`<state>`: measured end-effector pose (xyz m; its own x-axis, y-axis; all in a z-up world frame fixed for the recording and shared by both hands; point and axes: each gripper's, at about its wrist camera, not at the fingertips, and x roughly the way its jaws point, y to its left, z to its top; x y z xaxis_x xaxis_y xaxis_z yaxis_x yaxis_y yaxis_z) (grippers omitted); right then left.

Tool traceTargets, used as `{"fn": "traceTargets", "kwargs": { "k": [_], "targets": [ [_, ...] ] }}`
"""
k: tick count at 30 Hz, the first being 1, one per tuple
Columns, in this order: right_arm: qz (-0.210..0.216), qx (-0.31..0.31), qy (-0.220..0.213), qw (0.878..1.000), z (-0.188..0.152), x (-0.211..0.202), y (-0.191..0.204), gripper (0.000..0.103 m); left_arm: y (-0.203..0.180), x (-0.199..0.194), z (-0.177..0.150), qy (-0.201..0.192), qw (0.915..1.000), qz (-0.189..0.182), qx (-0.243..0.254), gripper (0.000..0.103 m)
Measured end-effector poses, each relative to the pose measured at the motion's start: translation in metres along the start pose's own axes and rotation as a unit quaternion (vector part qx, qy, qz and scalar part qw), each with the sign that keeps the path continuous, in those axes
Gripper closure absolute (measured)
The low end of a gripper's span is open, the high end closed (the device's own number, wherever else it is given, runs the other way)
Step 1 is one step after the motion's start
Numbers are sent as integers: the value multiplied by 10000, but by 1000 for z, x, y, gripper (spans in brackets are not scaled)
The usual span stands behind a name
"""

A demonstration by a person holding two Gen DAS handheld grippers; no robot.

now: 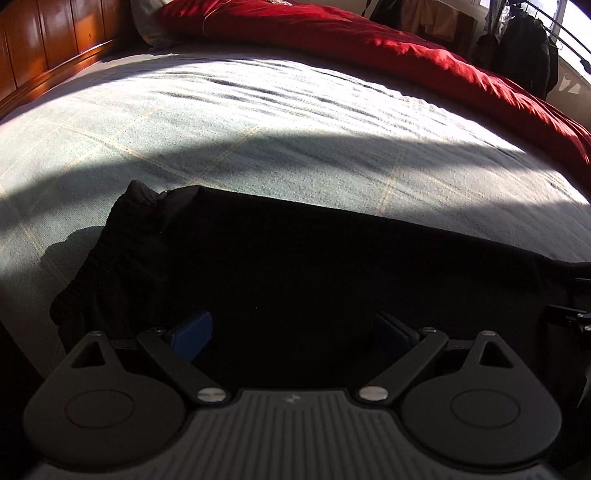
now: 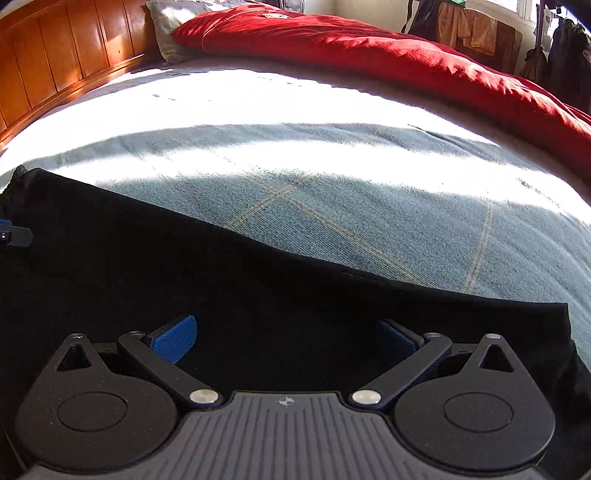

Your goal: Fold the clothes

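Observation:
A black garment (image 1: 295, 266) lies flat on the pale blue checked bedsheet (image 1: 258, 129), its left end bunched into a rumpled lump (image 1: 122, 251). My left gripper (image 1: 295, 334) hovers just above the garment's near part, open, its blue pads wide apart with only cloth below. In the right wrist view the same black garment (image 2: 184, 266) runs from the left edge to a square corner at the right. My right gripper (image 2: 288, 338) is open over it, nothing between its blue pads (image 2: 175, 338). The left gripper's tip (image 2: 14, 235) shows at the far left.
A red duvet (image 1: 369, 40) is heaped along the far side of the bed, with a pillow (image 2: 173, 22) at the wooden headboard (image 2: 55, 55) on the left. Clothes and a dark jacket (image 1: 524, 48) hang at the back right. Sunlight falls in bright bands across the sheet.

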<state>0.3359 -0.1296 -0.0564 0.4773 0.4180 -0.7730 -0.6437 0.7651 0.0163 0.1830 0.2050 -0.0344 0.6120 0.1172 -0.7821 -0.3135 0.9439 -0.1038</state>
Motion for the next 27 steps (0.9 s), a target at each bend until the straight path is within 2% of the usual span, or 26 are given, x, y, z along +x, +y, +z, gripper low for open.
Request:
{"fn": "traceTargets", "kwargs": {
  "k": [5,9,12,16,20,24,27],
  "targets": [
    [-24,38,-39,10000,14,8,1,0,1,-3,-10,131,9999,75,8,9],
    [47,15,-190,9998,15,-19,2,0,0,-6,-17,218,9997,112,38,9],
    [-16,-6,-294,9996,10,-43,0,0,-14,-9,-10,162,9996,3,248,9],
    [-378,232,-246,9987,-11,-67,-19,0,-43,-7,3,74,9974,-273,662,9],
    [-711,863,-47,9937,-43,-75,-52,0,-65,1,7,117,9945,-497,917,9],
    [-843,1498,177,9850,-78,-74,-75,0,-79,12,6,322,9921,-550,1078,9],
    [-797,1447,68,9862,-85,-84,-75,0,-84,13,4,376,9913,-528,1146,9]
  ]
}}
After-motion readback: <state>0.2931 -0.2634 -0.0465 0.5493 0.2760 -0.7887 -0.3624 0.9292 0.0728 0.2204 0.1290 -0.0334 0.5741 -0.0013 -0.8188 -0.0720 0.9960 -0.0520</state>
